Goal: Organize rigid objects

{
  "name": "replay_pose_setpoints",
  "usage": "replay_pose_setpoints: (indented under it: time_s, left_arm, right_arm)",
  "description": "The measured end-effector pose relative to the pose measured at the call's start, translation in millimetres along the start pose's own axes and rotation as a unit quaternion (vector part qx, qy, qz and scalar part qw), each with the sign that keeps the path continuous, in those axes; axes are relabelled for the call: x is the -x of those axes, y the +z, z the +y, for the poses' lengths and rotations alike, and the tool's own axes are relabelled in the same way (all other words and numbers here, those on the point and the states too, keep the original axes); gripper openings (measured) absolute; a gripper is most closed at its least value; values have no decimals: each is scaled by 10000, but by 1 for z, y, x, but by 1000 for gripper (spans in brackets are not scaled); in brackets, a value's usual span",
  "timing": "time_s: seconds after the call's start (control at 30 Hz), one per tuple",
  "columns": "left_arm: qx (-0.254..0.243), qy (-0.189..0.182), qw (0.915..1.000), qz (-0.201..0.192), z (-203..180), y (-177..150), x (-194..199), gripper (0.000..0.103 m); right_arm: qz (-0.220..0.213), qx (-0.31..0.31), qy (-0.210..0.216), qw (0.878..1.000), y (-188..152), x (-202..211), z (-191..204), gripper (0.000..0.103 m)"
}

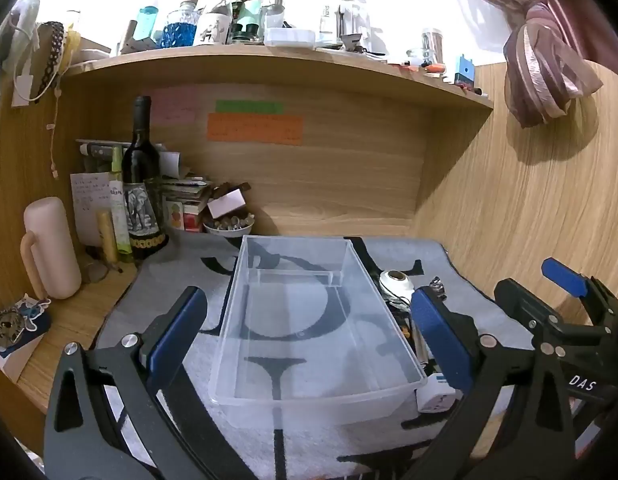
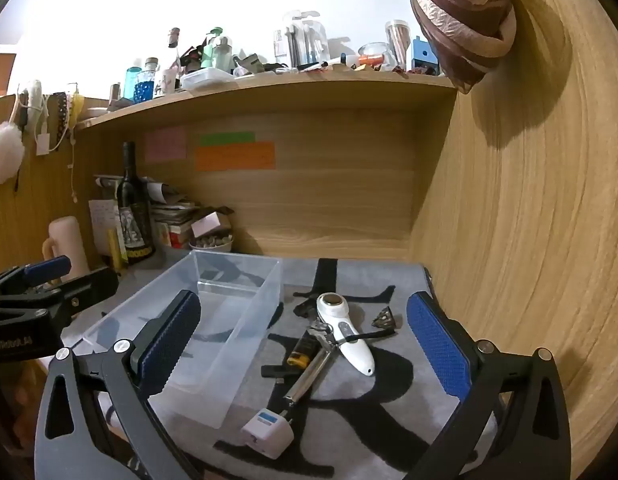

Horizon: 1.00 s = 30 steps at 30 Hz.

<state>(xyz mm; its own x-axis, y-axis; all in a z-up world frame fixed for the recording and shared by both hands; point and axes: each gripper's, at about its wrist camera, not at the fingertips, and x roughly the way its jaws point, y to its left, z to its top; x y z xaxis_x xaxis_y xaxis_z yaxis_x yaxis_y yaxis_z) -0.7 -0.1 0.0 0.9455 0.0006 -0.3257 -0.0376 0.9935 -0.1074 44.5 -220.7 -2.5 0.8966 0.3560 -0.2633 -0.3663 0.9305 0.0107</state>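
Observation:
An empty clear plastic bin (image 1: pixel 393 320) lies on a grey patterned mat (image 1: pixel 121 328); it also shows in the right wrist view (image 2: pixel 249 320). To its right lie a white handheld device (image 2: pixel 347 332), a metal rod tool (image 2: pixel 309 378), a black and yellow item (image 2: pixel 303 350), a white plug adapter (image 2: pixel 267 432) and a small dark clip (image 2: pixel 385 318). My left gripper (image 1: pixel 309 336) is open, its jaws either side of the bin. My right gripper (image 2: pixel 305 340) is open above the loose objects.
A wine bottle (image 1: pixel 139 184), a pink mug (image 1: pixel 49 248), stacked papers and a small bowl (image 1: pixel 229 226) crowd the back left corner. A cluttered shelf (image 1: pixel 269 60) runs overhead. A wooden wall (image 2: pixel 529 240) stands on the right.

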Motion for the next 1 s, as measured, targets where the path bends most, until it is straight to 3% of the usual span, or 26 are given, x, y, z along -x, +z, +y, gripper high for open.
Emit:
replay_pose_setpoints:
  time_s: [1.0]
  left_arm:
    - [-62, 59, 10000, 26, -2, -1, -5, 103]
  right_arm:
    - [60, -136, 24, 9999, 1, -4, -2, 103]
